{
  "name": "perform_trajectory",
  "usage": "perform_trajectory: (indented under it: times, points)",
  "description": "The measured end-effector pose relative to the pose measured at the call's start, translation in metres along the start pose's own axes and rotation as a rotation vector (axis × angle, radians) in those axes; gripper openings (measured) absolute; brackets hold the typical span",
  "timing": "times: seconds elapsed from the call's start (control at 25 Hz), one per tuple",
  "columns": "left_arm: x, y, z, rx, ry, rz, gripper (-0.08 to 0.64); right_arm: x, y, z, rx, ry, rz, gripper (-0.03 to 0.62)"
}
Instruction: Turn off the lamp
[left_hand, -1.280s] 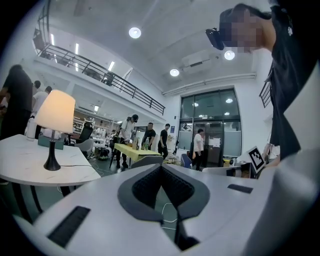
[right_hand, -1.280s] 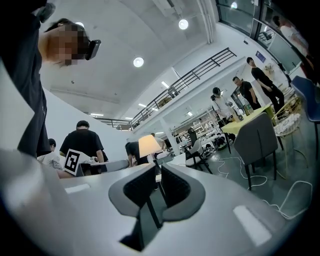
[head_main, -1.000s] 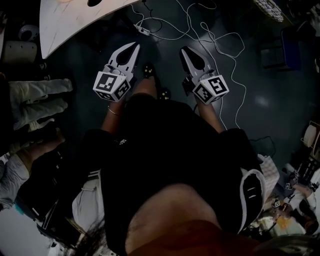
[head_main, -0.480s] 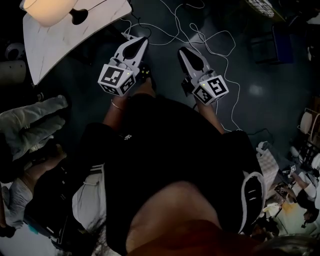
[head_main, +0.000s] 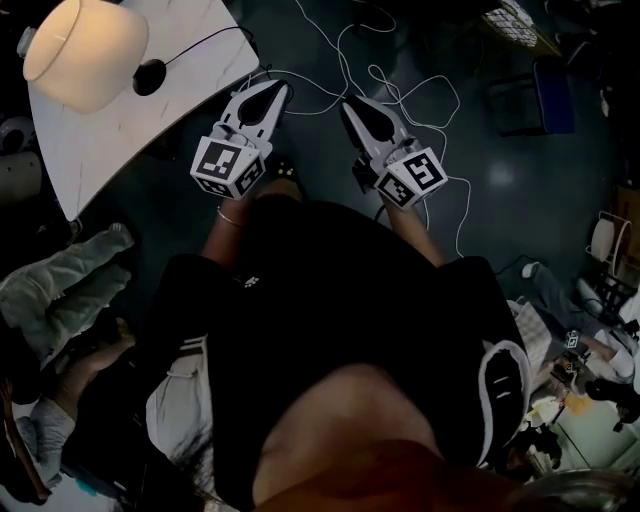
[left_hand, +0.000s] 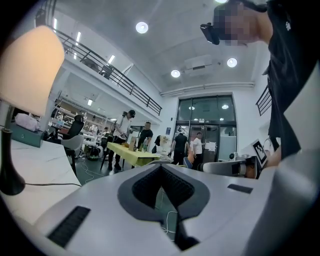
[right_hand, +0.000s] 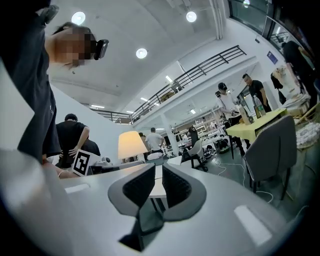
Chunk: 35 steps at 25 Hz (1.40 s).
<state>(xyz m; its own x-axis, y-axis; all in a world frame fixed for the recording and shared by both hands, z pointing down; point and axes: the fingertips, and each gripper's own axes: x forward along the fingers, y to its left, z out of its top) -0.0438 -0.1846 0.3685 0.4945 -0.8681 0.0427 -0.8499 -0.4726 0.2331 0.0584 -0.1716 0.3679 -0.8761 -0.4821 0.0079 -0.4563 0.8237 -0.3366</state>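
floor (head_main: 520, 230): dark and glossy; loose white cables (head_main: 400, 80) are strewn over it ahead of both tongs.
person (head_main: 330, 330): black top, seen from above; one of the tongs is held in each hand.
desk (head_main: 90, 150): white top, seen at the upper left of the head view.
lamp (head_main: 85, 50): stood on the desk with the cream shade glowing, so it is lit. Round black base (head_main: 150, 77) is seen just beside the shade, and a black cord (head_main: 210, 35) is run from it across the desk.
left tongs (head_main: 272, 92): held off the desk's near edge, well apart from the lamp. Tips are brought together, nothing is gripped. The lamp is seen at the far left of its own view.
right tongs (head_main: 350, 103): held over the floor just beside the left pair. Jaws are parted by a narrow slot, nothing is held in it. The lit shade is seen left of the jaws in its own view.
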Motion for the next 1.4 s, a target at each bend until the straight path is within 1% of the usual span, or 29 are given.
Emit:
perform_trajectory:
  times: [0.28, 0.4, 0.48, 0.68, 0.92, 1.08, 1.24, 1.4]
  points:
    - [0.012, 0.039, 0.014, 0.008, 0.002, -0.001, 0.006, 0.053, -0.010, 0.006, 0.001, 0.021, 0.042, 0.014]
    - [0.016, 0.056, 0.015, -0.003, -0.005, 0.019, 0.006, 0.070, -0.013, 0.004, -0.011, 0.041, 0.061, 0.014]
    - [0.016, 0.066, 0.009, -0.022, -0.002, 0.039, 0.006, 0.080, -0.015, -0.002, -0.002, 0.063, 0.073, 0.014]
    - [0.015, 0.076, -0.002, -0.062, 0.024, 0.084, 0.006, 0.091, -0.016, -0.011, 0.028, 0.111, 0.120, 0.017]
    - [0.032, 0.079, -0.001, -0.071, 0.016, 0.117, 0.006, 0.113, -0.032, -0.016, 0.030, 0.161, 0.207, 0.021]
    - [0.048, 0.085, -0.005, -0.081, 0.009, 0.143, 0.006, 0.122, -0.049, -0.018, 0.026, 0.178, 0.235, 0.027]
    - [0.062, 0.094, -0.007, -0.073, 0.026, 0.169, 0.006, 0.133, -0.069, -0.025, 0.020, 0.200, 0.249, 0.034]
    - [0.060, 0.107, -0.014, -0.083, 0.047, 0.219, 0.006, 0.155, -0.081, -0.037, 0.002, 0.242, 0.283, 0.046]
